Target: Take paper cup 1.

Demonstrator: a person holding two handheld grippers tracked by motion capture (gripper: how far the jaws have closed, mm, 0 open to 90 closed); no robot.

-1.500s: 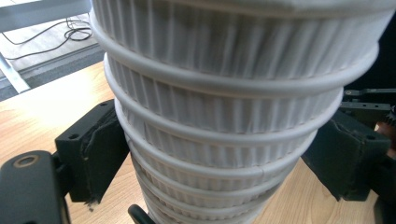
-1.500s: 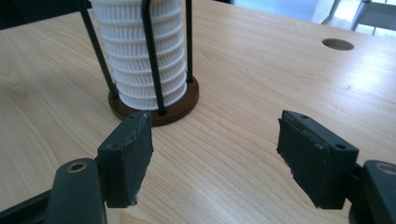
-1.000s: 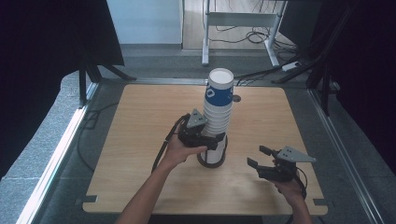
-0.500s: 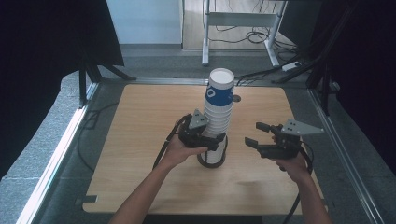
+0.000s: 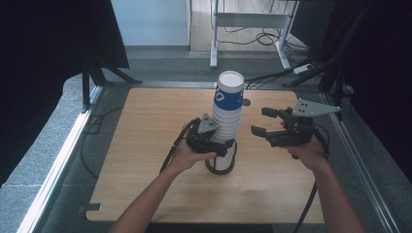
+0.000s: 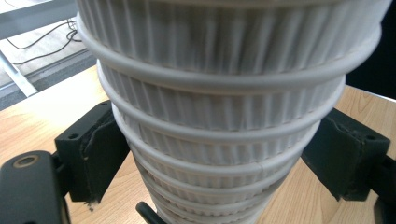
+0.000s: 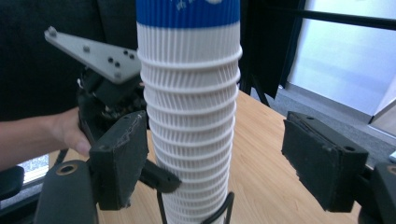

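I have the left gripper (image 5: 221, 145) clamped on the lower part of the stack of ribbed paper cups (image 5: 226, 124), which stands upright in a black wire holder (image 5: 221, 167) near the middle of the wooden table (image 5: 145, 145). In the left gripper view the two black pads press the stack (image 6: 224, 140) from both sides, so that hand is my anchor. The stack's long axis runs straight up, with the blue-banded top cup (image 5: 229, 94) at its head. My right gripper (image 5: 265, 121) hangs just beside the stack at about mid-height, level, jaws pointing at it; they have just been opening and hold nothing. In the right gripper view the stack (image 7: 189, 116) sits between the pads, closer to the left pad (image 7: 119, 154), clear of the right one. I judge the right hand must rise along the axis to reach the top cup.
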